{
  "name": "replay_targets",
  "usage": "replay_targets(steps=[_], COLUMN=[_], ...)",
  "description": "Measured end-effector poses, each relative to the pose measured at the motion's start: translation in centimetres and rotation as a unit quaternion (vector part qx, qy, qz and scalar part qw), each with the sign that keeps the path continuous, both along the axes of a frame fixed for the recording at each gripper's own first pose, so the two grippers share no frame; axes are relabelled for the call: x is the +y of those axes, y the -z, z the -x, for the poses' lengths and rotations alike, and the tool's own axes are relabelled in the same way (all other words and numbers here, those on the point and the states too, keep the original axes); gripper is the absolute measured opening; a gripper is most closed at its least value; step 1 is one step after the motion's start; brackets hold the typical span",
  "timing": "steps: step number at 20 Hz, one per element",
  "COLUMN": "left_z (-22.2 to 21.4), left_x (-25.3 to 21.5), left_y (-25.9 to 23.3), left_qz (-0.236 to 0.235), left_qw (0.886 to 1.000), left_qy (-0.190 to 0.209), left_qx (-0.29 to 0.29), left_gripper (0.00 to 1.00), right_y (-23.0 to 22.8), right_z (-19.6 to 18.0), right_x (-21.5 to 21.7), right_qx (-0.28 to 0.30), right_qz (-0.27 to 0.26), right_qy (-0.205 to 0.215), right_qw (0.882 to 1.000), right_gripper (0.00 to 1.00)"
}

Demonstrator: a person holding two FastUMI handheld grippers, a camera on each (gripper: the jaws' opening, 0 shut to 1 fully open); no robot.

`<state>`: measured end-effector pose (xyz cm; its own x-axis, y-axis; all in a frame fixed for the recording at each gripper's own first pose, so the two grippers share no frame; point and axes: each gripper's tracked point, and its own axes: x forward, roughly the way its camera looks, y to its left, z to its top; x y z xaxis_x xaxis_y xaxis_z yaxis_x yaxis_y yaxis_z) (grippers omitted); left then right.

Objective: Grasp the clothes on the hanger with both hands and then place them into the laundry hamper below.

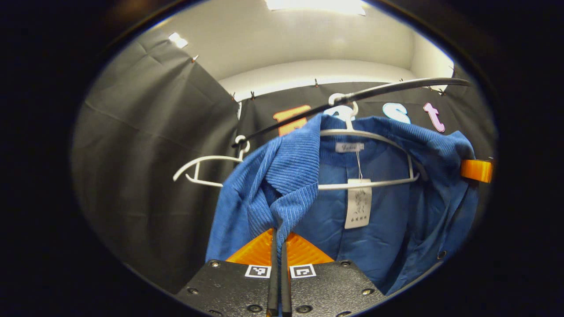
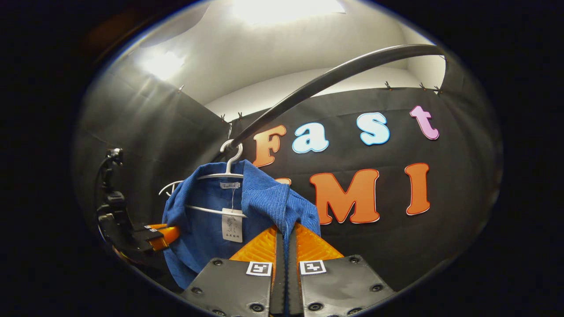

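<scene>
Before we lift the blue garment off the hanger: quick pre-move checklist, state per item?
1. Left gripper pinching the blue garment: ok, both fingers closed on a ribbed fold.
2. Right gripper pinching the garment: ok, fingers closed on the ribbed edge.
3. Garment free of the white hanger: not ok, it is draped over the hanger's shoulders.
4. Hanger hooked on the dark rail: ok, hook sits over it.
5. Second, bare white hanger clear of the garment: cannot tell, it hangs close beside the garment.
6. Laundry hamper position below: cannot tell.
</scene>
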<state>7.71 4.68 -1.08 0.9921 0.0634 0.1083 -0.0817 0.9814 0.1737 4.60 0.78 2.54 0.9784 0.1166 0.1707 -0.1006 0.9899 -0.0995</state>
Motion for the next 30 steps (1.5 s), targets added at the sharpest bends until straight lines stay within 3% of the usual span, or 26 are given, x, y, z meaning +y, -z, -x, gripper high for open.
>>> replay_targets(steps=[7,8,13,18,22,26,30], left_z=[1.3,0.9,-2.0,-5.9,-9.4,-11.8,-11.3], left_x=[4.1,4.6,6.9,8.8,11.7,14.1,14.9], left_y=[-11.4,-12.2,-17.4,-19.2,-18.6,-14.4,-8.4], left_qz=[-0.110,-0.125,-0.178,-0.182,-0.138,-0.126,-0.088], left_qw=[0.988,0.985,0.974,0.976,0.986,0.991,0.996], left_qy=[-0.060,-0.067,-0.064,-0.030,0.002,0.005,0.005], left_qx=[-0.096,-0.103,-0.121,-0.114,-0.089,-0.053,-0.024], left_gripper=[0.05,0.00,0.05,0.00,0.02,0.02,0.02], right_y=[-0.9,-1.1,-2.1,-2.3,-2.7,-2.7,-2.7], right_z=[-0.5,-0.5,-0.4,-0.6,-0.6,-1.0,-1.4], right_x=[0.2,0.2,-0.2,-0.6,-1.0,-0.8,-0.7], right_qx=[-0.020,-0.023,-0.038,-0.040,-0.042,-0.041,-0.040], right_qz=[-0.016,-0.019,-0.031,-0.039,-0.040,-0.034,-0.027], right_qy=[0.006,0.006,0.009,0.013,0.017,0.018,0.023], right_qw=[1.000,1.000,0.999,0.998,0.998,0.998,0.999], right_gripper=[0.10,0.10,0.10,0.10,0.10,0.10,0.10])
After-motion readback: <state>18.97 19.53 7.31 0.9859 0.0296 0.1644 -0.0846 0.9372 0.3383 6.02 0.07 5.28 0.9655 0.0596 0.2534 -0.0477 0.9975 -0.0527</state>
